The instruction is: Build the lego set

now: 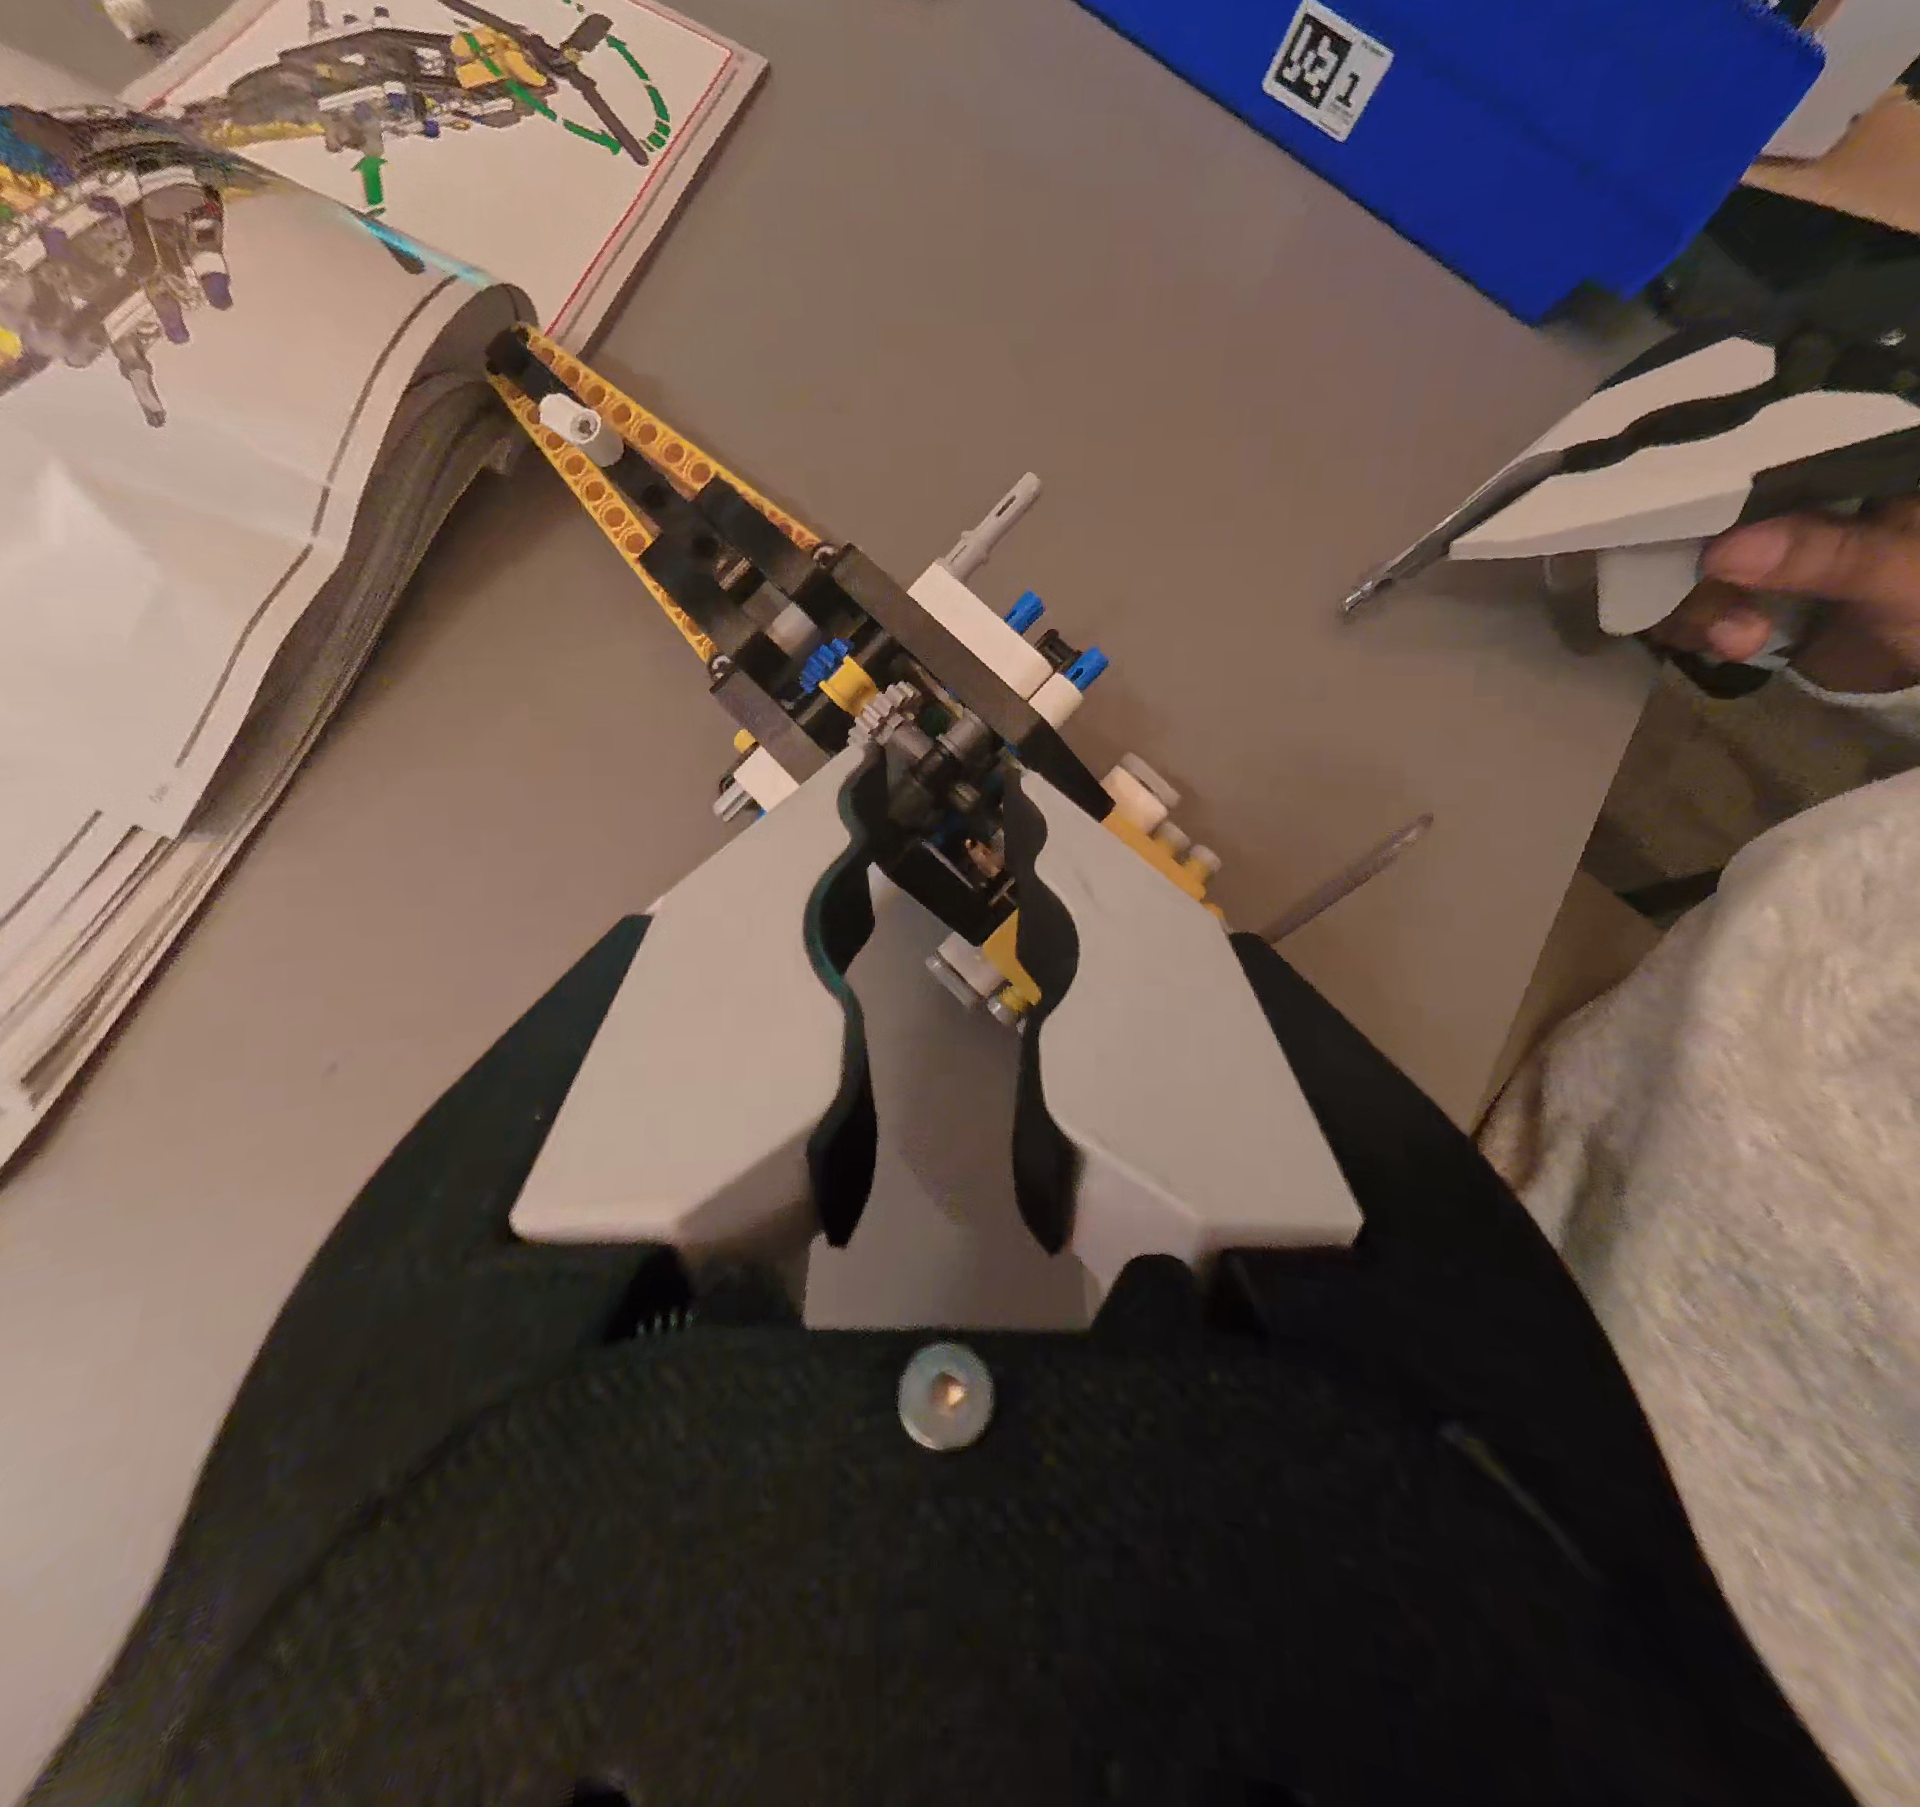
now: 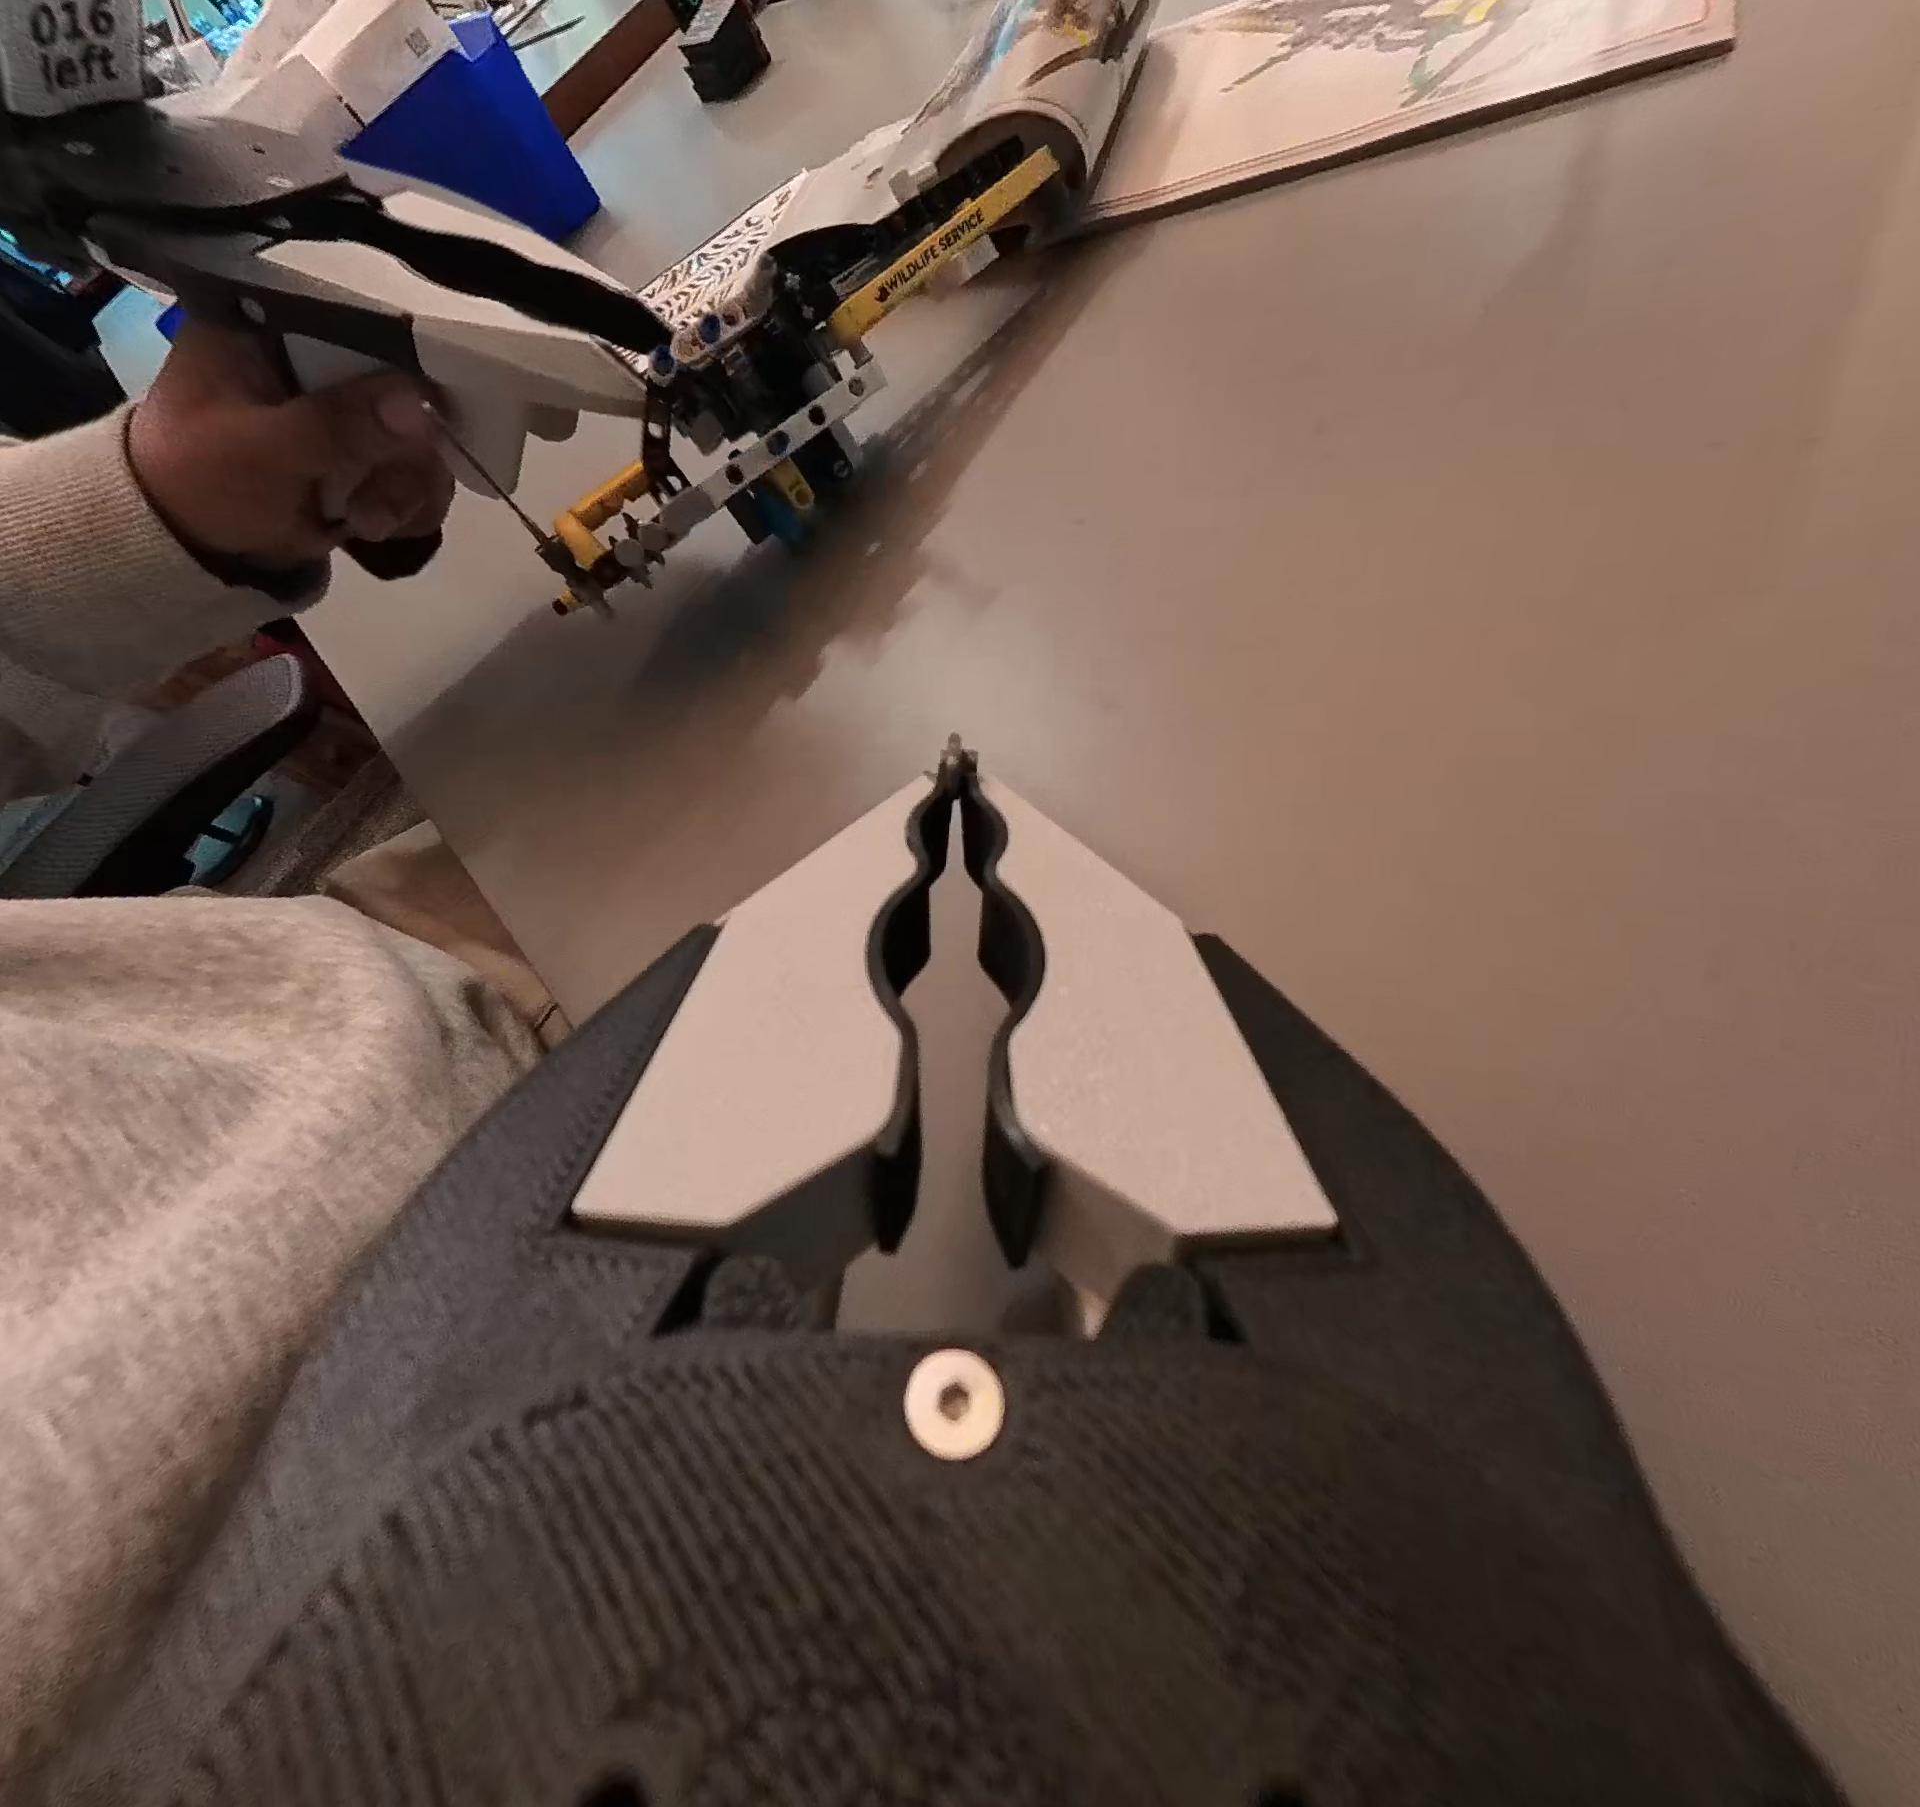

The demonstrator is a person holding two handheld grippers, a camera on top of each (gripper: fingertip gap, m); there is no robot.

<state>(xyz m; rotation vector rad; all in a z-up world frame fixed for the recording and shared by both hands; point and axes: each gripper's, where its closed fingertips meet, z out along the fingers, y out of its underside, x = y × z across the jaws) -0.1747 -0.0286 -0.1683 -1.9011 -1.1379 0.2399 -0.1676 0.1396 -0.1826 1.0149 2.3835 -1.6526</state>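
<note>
Right now our left gripper (image 1: 940,781) clamps the lego model (image 1: 800,614) at frame centre; our right gripper (image 2: 954,783) pinches a tiny grey piece (image 2: 954,755), which could slip out if we jolt it

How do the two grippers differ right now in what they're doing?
The left gripper is clamped on the lego model resting on the table; the right gripper pinches only a tiny grey piece, away from the model. The left's jaws sit wider apart; the right's tips nearly meet. Both are grey-fingered, black-bodied and hand-held.
</note>
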